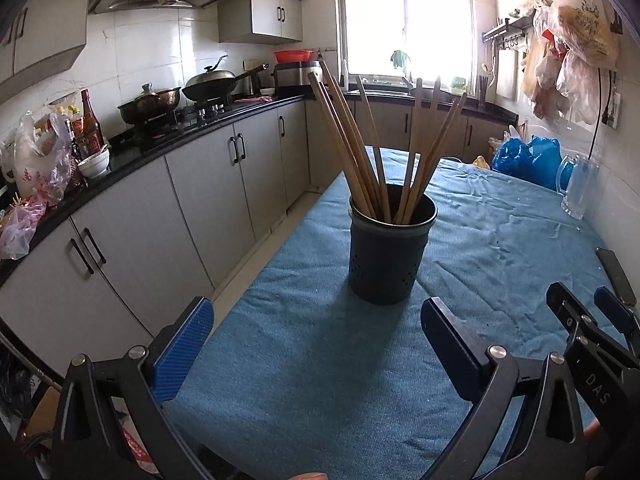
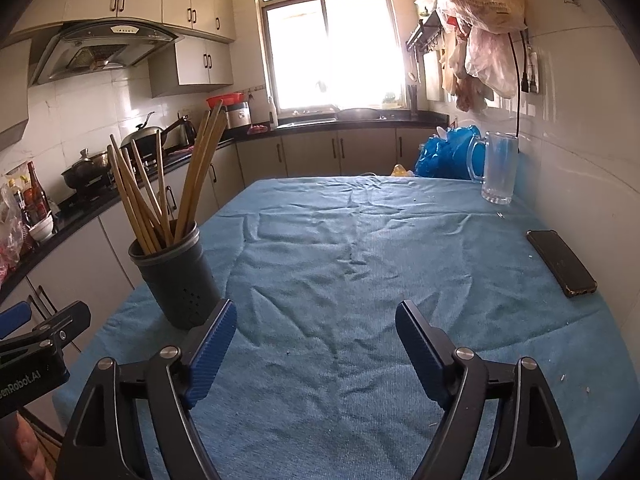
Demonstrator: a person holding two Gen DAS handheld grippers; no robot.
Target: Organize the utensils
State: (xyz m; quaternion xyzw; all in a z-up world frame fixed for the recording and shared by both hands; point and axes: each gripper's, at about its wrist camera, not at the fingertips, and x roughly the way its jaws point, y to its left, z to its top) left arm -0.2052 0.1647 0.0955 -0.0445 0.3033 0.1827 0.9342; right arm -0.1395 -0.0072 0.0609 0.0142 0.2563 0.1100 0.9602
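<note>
Wooden chopsticks (image 1: 372, 148) stand upright in the dark holder (image 1: 386, 248) (on blue cloth (image 2: 360, 260)). The left gripper (image 1: 316, 340) hovers spread and empty; the right gripper (image 2: 316, 344) likewise.

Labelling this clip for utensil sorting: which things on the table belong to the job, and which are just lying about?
Job:
chopsticks
holder, standing on the blue cloth
left gripper and right gripper, both open and holding nothing

Lying about:
phone
glass mug
blue bag
</note>
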